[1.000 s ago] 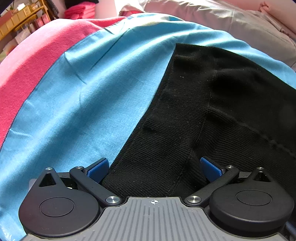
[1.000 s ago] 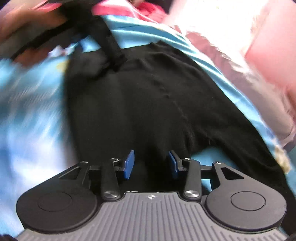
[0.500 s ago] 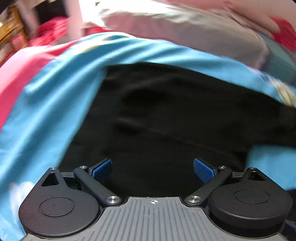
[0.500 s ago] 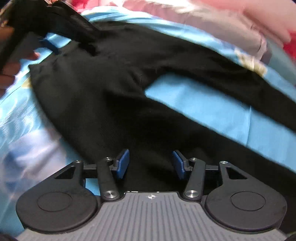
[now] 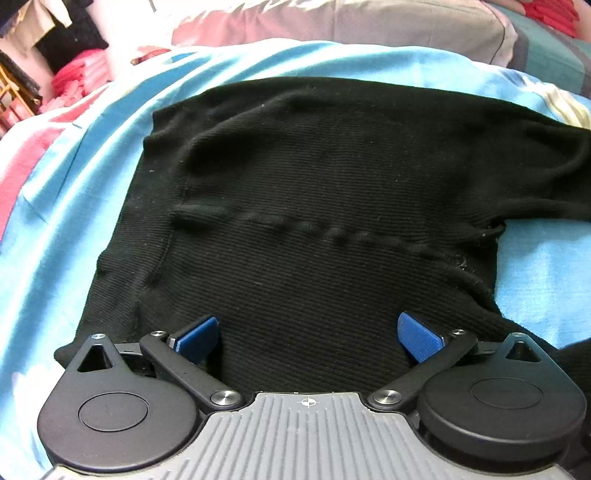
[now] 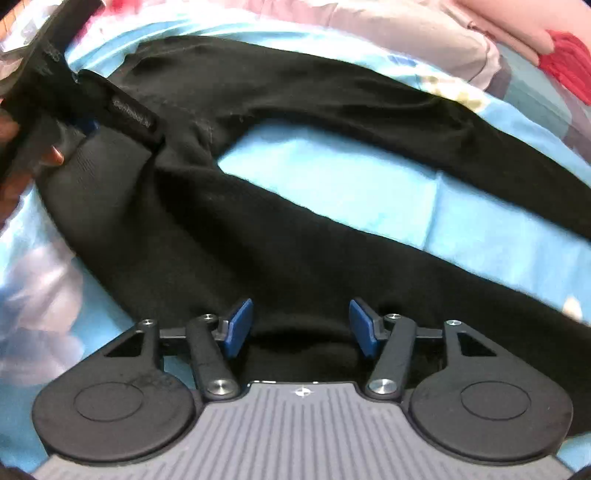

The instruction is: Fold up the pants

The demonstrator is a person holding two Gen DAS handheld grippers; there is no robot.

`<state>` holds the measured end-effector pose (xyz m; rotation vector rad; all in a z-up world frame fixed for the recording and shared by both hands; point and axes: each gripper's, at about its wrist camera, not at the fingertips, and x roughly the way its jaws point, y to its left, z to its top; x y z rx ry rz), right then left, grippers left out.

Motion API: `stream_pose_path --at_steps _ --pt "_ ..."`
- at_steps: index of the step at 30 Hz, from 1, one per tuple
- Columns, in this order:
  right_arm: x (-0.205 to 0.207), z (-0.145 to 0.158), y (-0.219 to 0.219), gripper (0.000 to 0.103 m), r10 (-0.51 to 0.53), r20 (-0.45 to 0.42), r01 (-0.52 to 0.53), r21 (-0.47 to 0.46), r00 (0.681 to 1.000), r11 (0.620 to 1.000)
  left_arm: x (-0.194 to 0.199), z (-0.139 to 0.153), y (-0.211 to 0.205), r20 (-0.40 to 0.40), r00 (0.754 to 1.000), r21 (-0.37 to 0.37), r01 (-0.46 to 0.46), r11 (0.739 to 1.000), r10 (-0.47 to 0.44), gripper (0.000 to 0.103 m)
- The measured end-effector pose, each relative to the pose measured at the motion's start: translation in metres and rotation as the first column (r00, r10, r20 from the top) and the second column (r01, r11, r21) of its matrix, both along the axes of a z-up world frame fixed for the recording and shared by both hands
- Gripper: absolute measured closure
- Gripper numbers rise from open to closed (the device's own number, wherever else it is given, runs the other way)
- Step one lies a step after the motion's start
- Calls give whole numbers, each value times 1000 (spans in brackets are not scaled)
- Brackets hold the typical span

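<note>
Black ribbed pants (image 5: pixel 332 192) lie spread on a blue sheet (image 5: pixel 96 177). In the left wrist view I look across the waist and seat, with the centre seam running left to right. My left gripper (image 5: pixel 308 338) is open wide, low over the near part of the pants. In the right wrist view the pants (image 6: pixel 229 236) show two legs spread apart with blue sheet (image 6: pixel 332 184) between them. My right gripper (image 6: pixel 301 326) is open over the near leg. The left gripper (image 6: pixel 55 99) shows at the far left by the waistband.
Grey and pink pillows (image 5: pixel 369 26) lie beyond the sheet. A pink blanket (image 5: pixel 22 155) lies at the left. Red fabric (image 6: pixel 569 62) lies at the far right. A hand (image 6: pixel 14 162) shows at the left edge of the right wrist view.
Both grippers swung right along the pants. The left view moved from the waist edge to the seat. The right view now shows the split legs, and its fingers have opened wider.
</note>
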<state>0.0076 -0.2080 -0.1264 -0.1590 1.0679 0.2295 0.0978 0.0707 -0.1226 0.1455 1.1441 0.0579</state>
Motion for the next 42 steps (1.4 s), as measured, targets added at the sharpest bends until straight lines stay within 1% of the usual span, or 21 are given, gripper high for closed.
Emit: stream_pose_path --at_steps 3,5,9,11,13,14,17,18,20,23,25,26,29,30,32,33,35,39,40,41,42 --pt "-16 11 -12 40 -15 -94 18 39 995 999 1 -1 1 0 1000 -9 -9 1000 9 0" --pt "-17 16 -11 41 55 -165 -52 24 985 998 3 -2 0 -4 1000 -4 -12 1000 12 0" --pt "-5 35 -29 38 -31 -55 35 63 998 997 2 0 -2 -5 1000 3 -17 1000 17 0" --pt "0 28 -37 30 -103 -7 103 42 995 994 2 -1 -3 -3 1000 5 -18 1000 18 0" --pt "-3 2 -40 28 -101 -93 99 -25 991 995 1 0 -3 -5 1000 7 -14 1000 14 0" --pt "-16 4 -44 28 -68 -32 68 -1 997 998 1 0 -3 -8 1000 5 -13 1000 13 0" --pt "-32 14 -61 30 -36 -75 41 62 997 997 3 -1 -1 -13 1000 -2 -14 1000 14 0" --pt "-34 23 -72 37 -52 -62 57 94 997 994 4 -1 -1 -15 1000 -1 -14 1000 14 0" --pt "-31 38 -101 35 -165 14 163 105 986 981 5 -2 -1 -18 1000 4 -16 1000 16 0" --pt "-20 34 -136 33 -343 97 343 12 934 939 5 -2 -3 -12 1000 13 -20 1000 20 0" --pt "-16 12 -151 22 -348 58 352 -68 936 934 5 -2 -5 -5 1000 16 -24 1000 24 0" --pt "-25 11 -162 21 -359 75 362 -26 930 932 5 -2 -5 -6 1000 19 -23 1000 23 0" --pt "-41 14 -182 20 -417 0 417 41 909 908 5 -3 -5 -8 1000 19 -19 1000 19 0" --pt "-45 17 -184 21 -421 -10 421 44 907 906 5 -3 -4 -9 1000 17 -21 1000 21 0" --pt "-52 26 -189 40 -447 12 447 16 894 894 5 -3 -3 -15 1000 15 -27 1000 27 0" --pt "-54 31 -196 38 -490 58 490 11 870 871 6 -3 -3 -16 999 17 -29 999 29 0" --pt "-58 33 -217 32 -622 120 619 64 774 782 6 -3 -4 -13 999 24 -29 999 29 0" --pt "-45 16 -250 26 -820 70 815 91 569 573 5 -3 -7 -12 1000 45 -20 999 21 0" --pt "-43 11 -253 27 -844 62 834 131 532 536 5 -3 -8 -11 1000 51 -17 999 18 0" --pt "-43 10 -252 34 -854 79 839 160 515 521 4 -2 -9 -9 1000 57 -13 998 14 0" --pt "-42 9 -248 57 -846 105 833 151 522 533 4 -2 -10 -7 1000 61 -11 998 11 0"
